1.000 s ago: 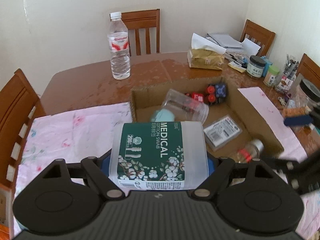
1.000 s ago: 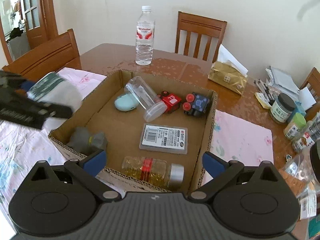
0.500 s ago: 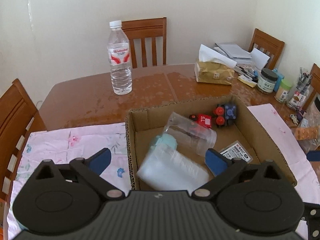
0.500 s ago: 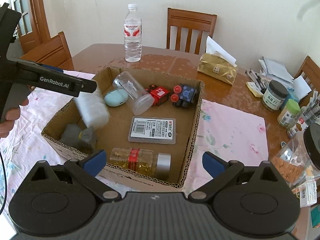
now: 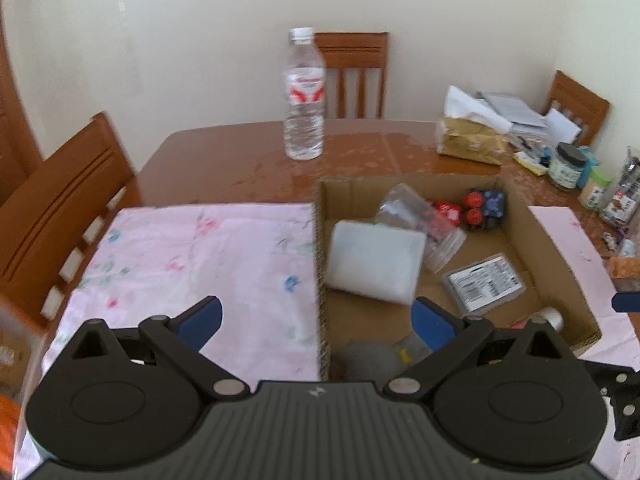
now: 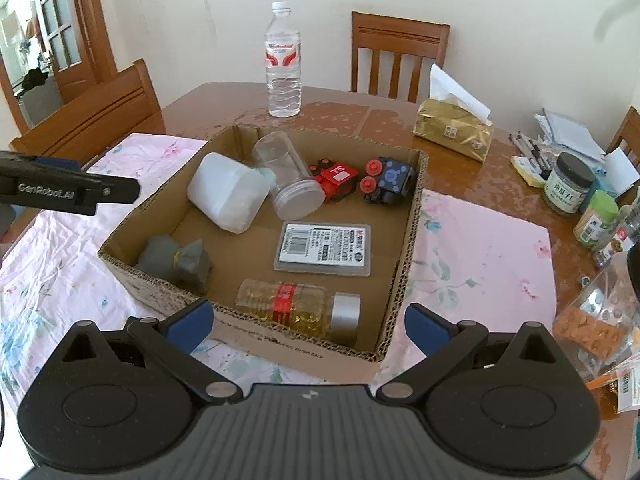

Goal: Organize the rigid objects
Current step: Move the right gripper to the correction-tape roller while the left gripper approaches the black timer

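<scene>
A cardboard box (image 6: 404, 248) (image 5: 560, 252) sits on the table. Inside lie the white cotton swab tub (image 6: 224, 194) (image 5: 376, 260), a clear jar (image 6: 290, 182), a red toy (image 6: 336, 178), a blue toy (image 6: 388, 180), a flat labelled case (image 6: 324, 248), a bottle of yellow capsules (image 6: 296, 308) and a grey object (image 6: 176, 260). My left gripper (image 5: 316, 320) is open and empty, above the box's left wall. It shows at the left of the right wrist view (image 6: 68, 192). My right gripper (image 6: 306, 326) is open and empty at the box's near edge.
A water bottle (image 6: 283, 64) stands behind the box. A gold tissue pack (image 6: 452, 132), jars (image 6: 568, 184) and pens crowd the right side. A pink floral cloth (image 5: 192, 264) covers the table left of the box. Wooden chairs (image 6: 396, 56) surround the table.
My left gripper opened and let the cotton swab tub drop into the box, then drew back to the left. The right gripper stayed open and shifted little.
</scene>
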`<state>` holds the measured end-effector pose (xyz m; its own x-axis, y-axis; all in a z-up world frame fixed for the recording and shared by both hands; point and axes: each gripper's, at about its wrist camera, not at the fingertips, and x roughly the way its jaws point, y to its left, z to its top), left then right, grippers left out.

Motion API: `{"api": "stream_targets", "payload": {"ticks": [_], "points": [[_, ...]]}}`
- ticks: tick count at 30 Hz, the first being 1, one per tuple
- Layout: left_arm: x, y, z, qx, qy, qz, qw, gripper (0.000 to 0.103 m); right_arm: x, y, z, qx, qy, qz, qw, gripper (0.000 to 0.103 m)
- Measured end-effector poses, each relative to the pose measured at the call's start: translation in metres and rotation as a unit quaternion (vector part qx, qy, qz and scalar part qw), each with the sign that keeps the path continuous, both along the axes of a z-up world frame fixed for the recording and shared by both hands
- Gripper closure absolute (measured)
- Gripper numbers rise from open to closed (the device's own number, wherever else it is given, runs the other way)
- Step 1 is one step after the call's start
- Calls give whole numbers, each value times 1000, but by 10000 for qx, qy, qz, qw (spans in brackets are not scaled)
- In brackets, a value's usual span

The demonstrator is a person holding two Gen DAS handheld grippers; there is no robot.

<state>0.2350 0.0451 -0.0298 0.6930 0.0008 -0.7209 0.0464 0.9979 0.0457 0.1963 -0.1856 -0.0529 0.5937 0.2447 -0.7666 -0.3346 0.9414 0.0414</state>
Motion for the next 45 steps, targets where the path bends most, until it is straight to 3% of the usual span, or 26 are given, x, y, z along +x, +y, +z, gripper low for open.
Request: {"api": "stream_targets", "payload": {"ticks": [8,16,24,37,45], "points": [[-20,18,-11,178,174,18,9997,2,-19,12,-13,-32,154,19,9999,0],[-34,34,-30,509,222,-753,9956,2,-47,44,-38,-92,710,-208,9972,0],[-41,50,-35,251,333,-1225,9916,2,-77,69,-67,-480,1192,-627,9897,0],[-39,57,-38,132,387,-1452,9886,2,-72,45,-67,-613,1123,-1385,9821,0],[-37,56,-40,126,418,-1541,9871,2,-70,57,-79,-507,1209,-1247,9835,0]]}}
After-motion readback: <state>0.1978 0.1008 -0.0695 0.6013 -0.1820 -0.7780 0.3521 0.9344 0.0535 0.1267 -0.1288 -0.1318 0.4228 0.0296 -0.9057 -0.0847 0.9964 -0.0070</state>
